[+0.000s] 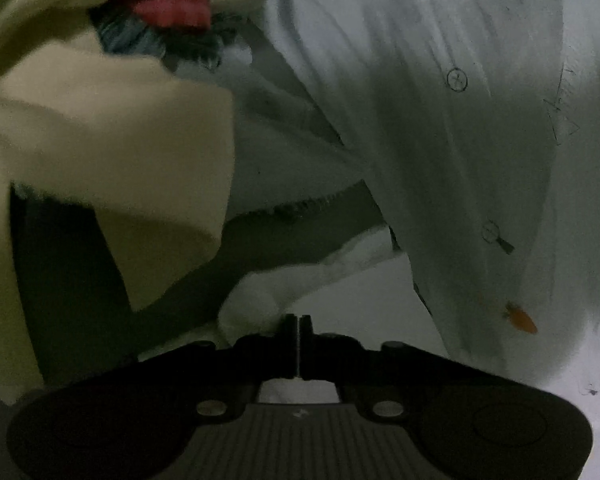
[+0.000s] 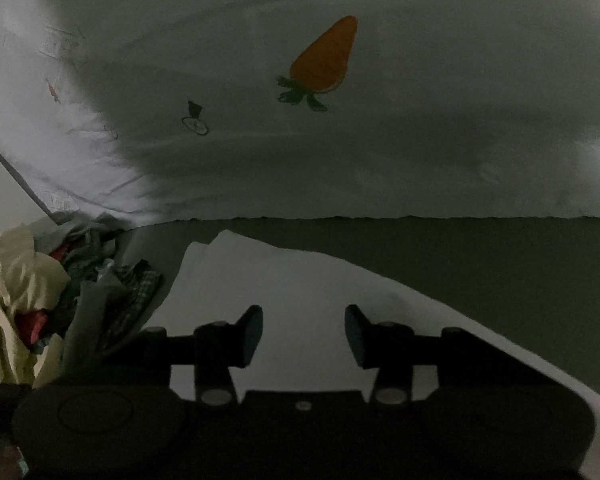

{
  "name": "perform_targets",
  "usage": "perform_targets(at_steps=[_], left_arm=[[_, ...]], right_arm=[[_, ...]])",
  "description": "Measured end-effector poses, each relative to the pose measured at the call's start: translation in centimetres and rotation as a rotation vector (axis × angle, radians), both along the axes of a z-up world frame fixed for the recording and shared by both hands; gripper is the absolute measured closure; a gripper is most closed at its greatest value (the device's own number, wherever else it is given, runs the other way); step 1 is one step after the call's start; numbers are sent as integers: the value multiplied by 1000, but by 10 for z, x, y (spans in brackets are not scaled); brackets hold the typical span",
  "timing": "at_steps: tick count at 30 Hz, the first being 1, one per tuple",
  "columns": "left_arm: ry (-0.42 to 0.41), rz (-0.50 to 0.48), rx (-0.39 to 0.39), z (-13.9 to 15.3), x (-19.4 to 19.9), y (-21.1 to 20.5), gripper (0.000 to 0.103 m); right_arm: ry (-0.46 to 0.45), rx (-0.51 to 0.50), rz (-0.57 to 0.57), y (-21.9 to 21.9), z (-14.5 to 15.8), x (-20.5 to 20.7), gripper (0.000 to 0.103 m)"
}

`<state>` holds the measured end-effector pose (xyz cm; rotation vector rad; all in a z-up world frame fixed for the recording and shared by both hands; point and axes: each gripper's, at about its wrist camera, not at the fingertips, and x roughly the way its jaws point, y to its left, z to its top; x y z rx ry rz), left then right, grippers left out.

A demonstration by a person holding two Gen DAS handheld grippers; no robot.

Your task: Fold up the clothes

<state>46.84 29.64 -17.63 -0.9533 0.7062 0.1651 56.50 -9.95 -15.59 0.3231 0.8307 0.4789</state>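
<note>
left gripper (image 1: pixel 299 320): we see its jaws fully closed, nothing visibly gripped | right gripper (image 2: pixel 303 330): we see it half open, empty | carrot-print garment (image 2: pixel 380 128): draped just ahead of both.

No readable text, label, brand or number shows in either view. The pale cloth (image 2: pixel 380 152) carries only printed pictures, such as an orange carrot (image 2: pixel 326 58) and small line drawings, no words.
</note>
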Motion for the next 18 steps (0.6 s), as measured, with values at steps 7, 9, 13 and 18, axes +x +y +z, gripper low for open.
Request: perform_targets(at_steps=[7, 9, 13, 18], left_arm=[[73, -12, -40, 18, 3, 5, 94], [131, 42, -91, 10, -3, 2, 70], [142, 65, -131, -5, -9, -9, 68], [91, 29, -2, 0, 11, -17, 95]], right_arm=[[23, 24, -14, -9, -3, -4, 57], [30, 26, -18, -10, -5, -4, 57], [40, 36, -13, -8, -8, -6, 56], [40, 5, 9, -4, -8, -10, 56]])
